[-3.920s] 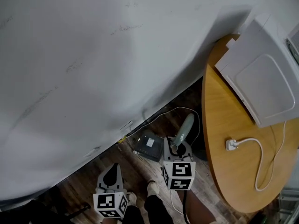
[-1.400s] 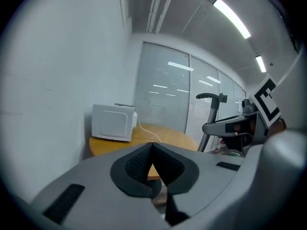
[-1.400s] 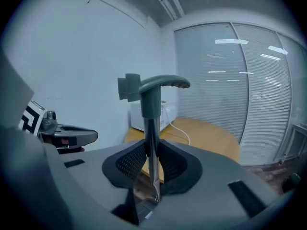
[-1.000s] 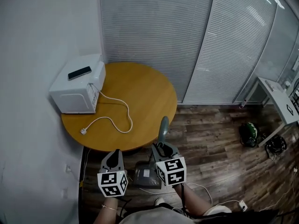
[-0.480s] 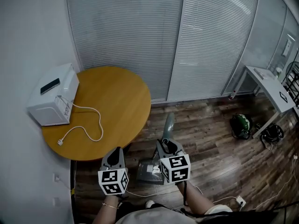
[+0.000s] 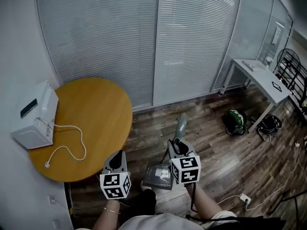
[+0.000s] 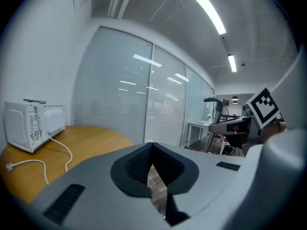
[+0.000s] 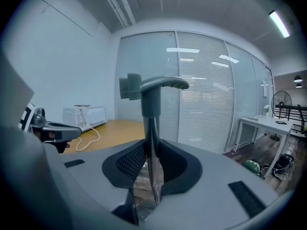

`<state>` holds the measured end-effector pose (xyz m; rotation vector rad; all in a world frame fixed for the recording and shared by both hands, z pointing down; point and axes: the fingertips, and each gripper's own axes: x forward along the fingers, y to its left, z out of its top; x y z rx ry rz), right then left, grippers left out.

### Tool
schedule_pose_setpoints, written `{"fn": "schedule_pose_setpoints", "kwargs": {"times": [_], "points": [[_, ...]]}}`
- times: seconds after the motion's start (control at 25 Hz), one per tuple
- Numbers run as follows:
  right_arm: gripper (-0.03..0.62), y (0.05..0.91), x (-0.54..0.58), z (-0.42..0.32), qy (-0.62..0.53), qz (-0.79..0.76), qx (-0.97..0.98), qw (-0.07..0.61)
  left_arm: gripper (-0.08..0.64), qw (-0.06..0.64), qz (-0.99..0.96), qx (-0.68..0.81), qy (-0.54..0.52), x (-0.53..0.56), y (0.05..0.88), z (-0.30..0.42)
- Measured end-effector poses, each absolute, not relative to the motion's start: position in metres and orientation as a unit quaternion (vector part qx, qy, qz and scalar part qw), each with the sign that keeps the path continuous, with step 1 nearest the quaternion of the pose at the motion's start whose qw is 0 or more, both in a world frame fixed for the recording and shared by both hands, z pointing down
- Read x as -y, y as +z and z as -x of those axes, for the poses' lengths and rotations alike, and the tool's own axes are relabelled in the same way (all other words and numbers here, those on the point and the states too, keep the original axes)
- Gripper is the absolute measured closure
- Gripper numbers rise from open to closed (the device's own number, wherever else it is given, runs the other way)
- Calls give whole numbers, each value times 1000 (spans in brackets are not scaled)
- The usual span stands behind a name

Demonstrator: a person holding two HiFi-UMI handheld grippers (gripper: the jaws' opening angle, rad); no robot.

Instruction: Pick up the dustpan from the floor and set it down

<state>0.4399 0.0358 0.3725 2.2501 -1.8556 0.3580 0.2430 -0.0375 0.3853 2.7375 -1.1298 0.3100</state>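
The right gripper [image 6: 176, 146] pinches the dustpan [image 6: 158, 176] by its handle [image 8: 152, 104], jaws narrow, with the pan hanging below over the wood floor [image 6: 216, 152]. The left gripper [image 6: 116, 161] is closed on nothing.

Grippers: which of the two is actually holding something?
The right gripper, clamped on the dustpan's handle; the left gripper is shut and empty.
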Motion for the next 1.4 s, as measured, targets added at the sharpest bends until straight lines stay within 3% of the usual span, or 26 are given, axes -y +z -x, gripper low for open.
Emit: {"fn": "schedule_pose_setpoints", "kwargs": {"times": [0.8, 1.4], "points": [[492, 379, 54, -598, 122, -797, 584, 97, 543, 90, -942, 307, 99, 177, 400, -432], [492, 364, 170, -663, 96, -792, 597, 86, 543, 86, -942, 307, 109, 261, 406, -484]]}}
